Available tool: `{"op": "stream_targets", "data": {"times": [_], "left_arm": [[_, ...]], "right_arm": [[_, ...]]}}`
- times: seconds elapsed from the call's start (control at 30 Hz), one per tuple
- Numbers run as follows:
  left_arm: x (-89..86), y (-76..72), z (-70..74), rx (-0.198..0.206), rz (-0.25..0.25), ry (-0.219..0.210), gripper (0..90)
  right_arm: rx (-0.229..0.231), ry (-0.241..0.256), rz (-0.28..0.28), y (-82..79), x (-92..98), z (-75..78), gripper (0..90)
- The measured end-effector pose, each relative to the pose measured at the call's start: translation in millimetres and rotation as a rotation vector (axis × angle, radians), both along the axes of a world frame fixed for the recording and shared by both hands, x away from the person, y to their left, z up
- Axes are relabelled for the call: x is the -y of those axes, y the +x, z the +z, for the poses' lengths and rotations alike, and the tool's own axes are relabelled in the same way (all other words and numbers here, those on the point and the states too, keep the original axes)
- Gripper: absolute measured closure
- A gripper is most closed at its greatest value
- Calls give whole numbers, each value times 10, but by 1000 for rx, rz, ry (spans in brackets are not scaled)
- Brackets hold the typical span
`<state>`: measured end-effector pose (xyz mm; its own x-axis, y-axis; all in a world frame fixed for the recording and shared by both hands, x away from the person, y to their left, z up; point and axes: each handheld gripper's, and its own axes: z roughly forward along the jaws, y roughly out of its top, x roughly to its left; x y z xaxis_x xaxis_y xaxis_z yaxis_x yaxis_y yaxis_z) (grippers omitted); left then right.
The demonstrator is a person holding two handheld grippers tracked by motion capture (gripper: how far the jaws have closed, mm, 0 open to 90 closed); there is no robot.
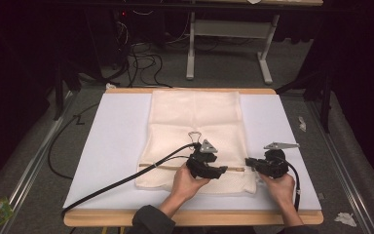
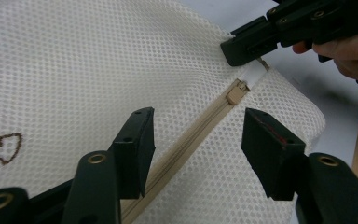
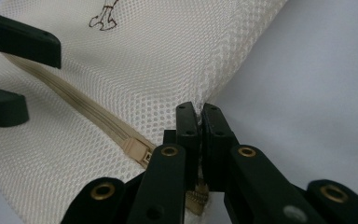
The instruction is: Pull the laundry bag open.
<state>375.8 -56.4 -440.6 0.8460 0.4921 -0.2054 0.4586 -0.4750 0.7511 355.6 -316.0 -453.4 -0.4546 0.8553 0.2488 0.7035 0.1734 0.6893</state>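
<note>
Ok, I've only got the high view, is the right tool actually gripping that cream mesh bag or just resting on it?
Observer: Gripping. The right tool has its jaws shut on the edge of the cream mesh bag, at the zipper's end.
Operator: And the left tool?
Observer: The left tool is open, one jaw on each side of the beige zipper.
Operator: Where's the slider?
Observer: The small beige zipper slider sits ahead of the left tool, close to the right tool.

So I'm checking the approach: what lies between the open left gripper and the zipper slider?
In the left gripper view, only bare zipper tape on the mesh bag lies between the left gripper and the slider.
</note>
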Motion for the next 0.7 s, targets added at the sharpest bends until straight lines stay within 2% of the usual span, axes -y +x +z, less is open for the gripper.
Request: {"op": "stream_targets", "data": {"times": [0.07,0.27,0.4,0.7], "left_arm": [[55,-22,-1,2,-21,11,498],[172,-37,-6,-15,-61,2,575],[197,-33,-41,-31,-64,-6,643],[284,-37,-75,-40,-81,-3,665]], "right_arm": [[6,7,3,-4,7,13,882],[17,11,11,-10,8,46,883],[18,15,12,-15,6,58,885],[28,17,22,-19,-1,91,886]]}}
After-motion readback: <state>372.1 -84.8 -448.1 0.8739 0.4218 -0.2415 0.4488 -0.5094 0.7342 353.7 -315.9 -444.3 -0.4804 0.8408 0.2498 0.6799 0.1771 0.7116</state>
